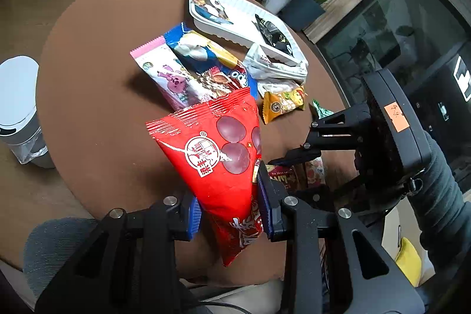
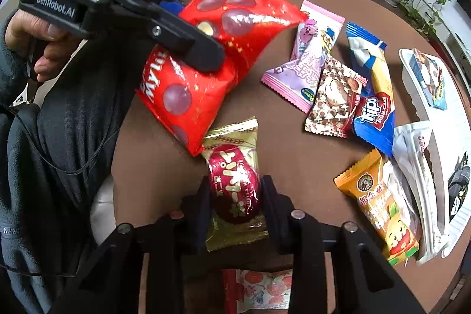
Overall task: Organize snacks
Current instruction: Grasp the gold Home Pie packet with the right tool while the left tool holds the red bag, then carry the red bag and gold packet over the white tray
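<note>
Left gripper (image 1: 232,214): jaws clamped on the red snack bag (image 1: 217,155), held clear above the brown table (image 1: 97,96). Right gripper (image 2: 237,202): jaws pressed against both sides of the gold-wrapped snack (image 2: 234,184), which lies on the table just below the red bag. Beyond that bag lies a loose pile of packets; the white tray (image 1: 235,16) behind them holds two packets.

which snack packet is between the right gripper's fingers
The gold packet with the dark red oval, lying on the brown table. The right gripper straddles it; the other loose packets lie farther off, and the left gripper holds the red bag.
</note>
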Demonstrator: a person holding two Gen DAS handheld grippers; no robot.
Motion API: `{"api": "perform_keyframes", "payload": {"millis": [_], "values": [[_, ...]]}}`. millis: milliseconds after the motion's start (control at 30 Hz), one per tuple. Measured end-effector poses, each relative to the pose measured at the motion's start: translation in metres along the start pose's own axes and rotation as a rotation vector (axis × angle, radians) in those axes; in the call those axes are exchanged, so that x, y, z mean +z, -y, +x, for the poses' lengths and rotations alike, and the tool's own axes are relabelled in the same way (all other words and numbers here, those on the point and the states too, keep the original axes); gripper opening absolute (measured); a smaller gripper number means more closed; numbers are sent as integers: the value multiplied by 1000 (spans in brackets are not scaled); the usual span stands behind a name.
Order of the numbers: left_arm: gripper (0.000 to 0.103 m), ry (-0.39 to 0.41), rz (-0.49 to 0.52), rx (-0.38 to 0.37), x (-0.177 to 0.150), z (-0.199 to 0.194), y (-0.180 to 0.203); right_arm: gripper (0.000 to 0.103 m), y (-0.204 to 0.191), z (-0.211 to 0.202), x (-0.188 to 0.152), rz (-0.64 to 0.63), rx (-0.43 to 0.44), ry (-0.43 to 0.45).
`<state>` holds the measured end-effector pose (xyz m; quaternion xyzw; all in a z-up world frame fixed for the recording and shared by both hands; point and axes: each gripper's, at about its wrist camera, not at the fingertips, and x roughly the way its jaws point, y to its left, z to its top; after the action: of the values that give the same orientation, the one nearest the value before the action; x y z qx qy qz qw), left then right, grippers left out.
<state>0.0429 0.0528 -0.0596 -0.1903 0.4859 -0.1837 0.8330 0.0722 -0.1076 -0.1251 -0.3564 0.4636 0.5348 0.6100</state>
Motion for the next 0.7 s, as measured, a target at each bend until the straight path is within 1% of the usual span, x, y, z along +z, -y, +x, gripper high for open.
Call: {"api": "perform_keyframes", "payload": {"millis": [200,333,500,700], "values": [[30,-1,7,-6,1,2,2,34,-11,-1,-18,56,-13,41],[30,3,11,-13,4,3,3,34,-11,-9,-40,143,-19,107],[30,20,16,-32,10,-1,7,33,-2,-31,-73,307,-18,229],[29,39,43,-41,30,-4,18,33,8,-65,-109,497,8,405]]}}
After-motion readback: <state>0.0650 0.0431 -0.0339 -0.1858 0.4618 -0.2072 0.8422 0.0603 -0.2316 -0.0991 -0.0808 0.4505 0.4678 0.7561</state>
